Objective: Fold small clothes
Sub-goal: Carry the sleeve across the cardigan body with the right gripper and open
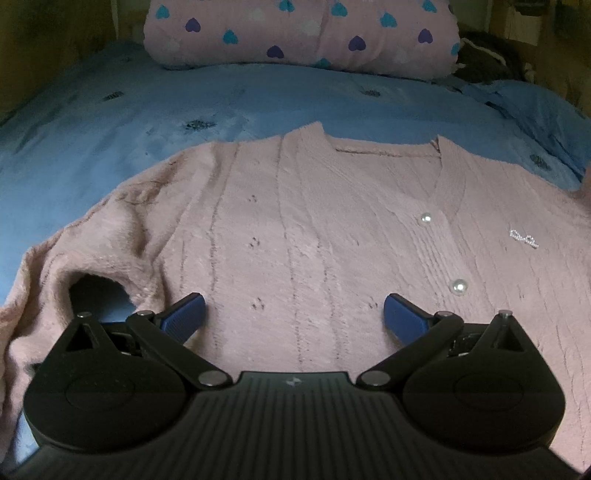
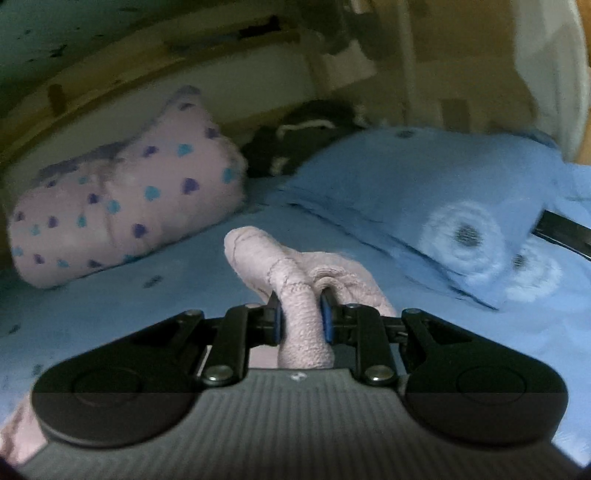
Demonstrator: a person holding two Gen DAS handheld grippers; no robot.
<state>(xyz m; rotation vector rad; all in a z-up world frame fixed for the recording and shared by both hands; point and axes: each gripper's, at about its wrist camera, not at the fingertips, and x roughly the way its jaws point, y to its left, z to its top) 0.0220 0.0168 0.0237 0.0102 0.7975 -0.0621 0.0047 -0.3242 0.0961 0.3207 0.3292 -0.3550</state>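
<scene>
A pink knit cardigan (image 1: pixel 332 221) with pearl buttons (image 1: pixel 425 219) lies front up on the blue bedspread (image 1: pixel 110 129). Its left sleeve (image 1: pixel 85 258) is bunched at the left, cuff opening facing me. My left gripper (image 1: pixel 294 312) is open, its blue pads (image 1: pixel 184 317) wide apart just above the cardigan's lower body, holding nothing. In the right wrist view my right gripper (image 2: pixel 301 319) is shut on a bunched fold of the same pink cardigan (image 2: pixel 291 280) and holds it raised above the bedspread (image 2: pixel 147 295).
A pink pillow with blue and purple hearts (image 1: pixel 295 33) lies at the head of the bed, also seen in the right wrist view (image 2: pixel 122 199). A blue flowered pillow (image 2: pixel 443 206) lies at the right. Dark clothing (image 2: pixel 295 136) sits behind the pillows. Wooden walls border the bed.
</scene>
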